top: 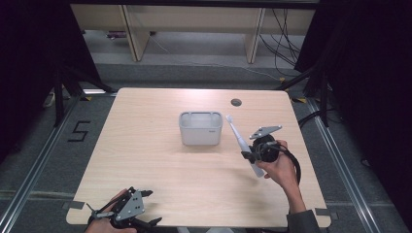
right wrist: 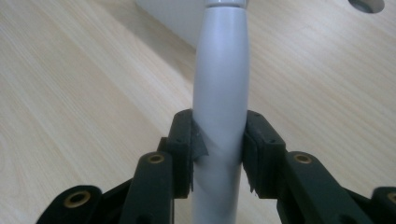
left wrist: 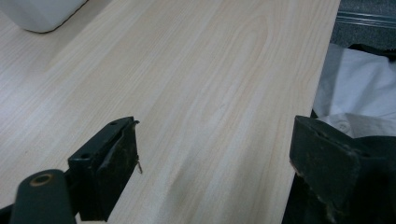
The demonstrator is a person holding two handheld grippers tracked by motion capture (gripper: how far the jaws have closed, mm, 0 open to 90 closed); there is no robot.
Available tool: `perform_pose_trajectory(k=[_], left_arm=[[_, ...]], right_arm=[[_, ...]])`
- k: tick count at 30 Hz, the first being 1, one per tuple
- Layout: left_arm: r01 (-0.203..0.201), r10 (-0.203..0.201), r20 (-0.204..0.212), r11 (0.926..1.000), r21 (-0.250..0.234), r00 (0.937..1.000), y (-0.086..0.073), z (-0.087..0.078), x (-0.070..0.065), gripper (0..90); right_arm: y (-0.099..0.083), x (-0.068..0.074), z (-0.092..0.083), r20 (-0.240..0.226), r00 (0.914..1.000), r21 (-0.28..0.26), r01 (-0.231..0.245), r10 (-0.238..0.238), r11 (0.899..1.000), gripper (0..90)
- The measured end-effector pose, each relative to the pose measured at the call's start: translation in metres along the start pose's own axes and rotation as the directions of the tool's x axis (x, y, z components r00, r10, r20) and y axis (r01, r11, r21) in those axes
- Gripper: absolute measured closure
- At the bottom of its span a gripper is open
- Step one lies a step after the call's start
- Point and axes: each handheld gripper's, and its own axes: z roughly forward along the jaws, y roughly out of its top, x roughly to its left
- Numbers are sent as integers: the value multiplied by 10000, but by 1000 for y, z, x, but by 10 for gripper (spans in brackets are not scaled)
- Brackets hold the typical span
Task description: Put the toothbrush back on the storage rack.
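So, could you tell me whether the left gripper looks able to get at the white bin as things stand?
Probably yes: the left gripper sits open at the near table edge, with bare tabletop between it and the white bin. The toothbrush in the right gripper is off to the side.

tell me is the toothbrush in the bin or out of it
Out. The toothbrush is clamped by its handle in the right gripper, beside the bin, head angled toward its rim.

Pale grey toothbrush [right wrist: 219, 84], black claw [right wrist: 219, 154], whitish-grey bin [top: 200, 127], light wood-grain counter [top: 145, 145], dark grey floor [top: 43, 160].
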Motion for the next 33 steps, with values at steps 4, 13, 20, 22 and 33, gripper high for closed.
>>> perform_pose_trajectory(k=[4, 13, 20, 22, 33], left_arm=[[-11, 11, -12, 10000, 80, 10000, 0, 0, 0, 148], [58, -57, -49, 10000, 28, 10000, -2, 2, 1, 148], [-42, 44, -81, 9999, 138, 10000, -1, 0, 2, 148], [47, -47, -27, 10000, 20, 10000, -1, 1, 1, 148], [78, -78, 5, 10000, 34, 10000, -1, 1, 1, 147]], right_arm=[[4, -4, 0, 77, 9999, -380, -116, 119, 9992, 665], [12, -13, 9, 57, 9996, -1290, -251, 261, 9913, 665], [26, -13, 7, -54, 9996, -1877, -281, 276, 9818, 665], [31, -12, 7, -114, 9994, -2018, -356, 340, 9788, 665], [55, -13, 7, -364, 9986, -2798, -468, 381, 9589, 665]])
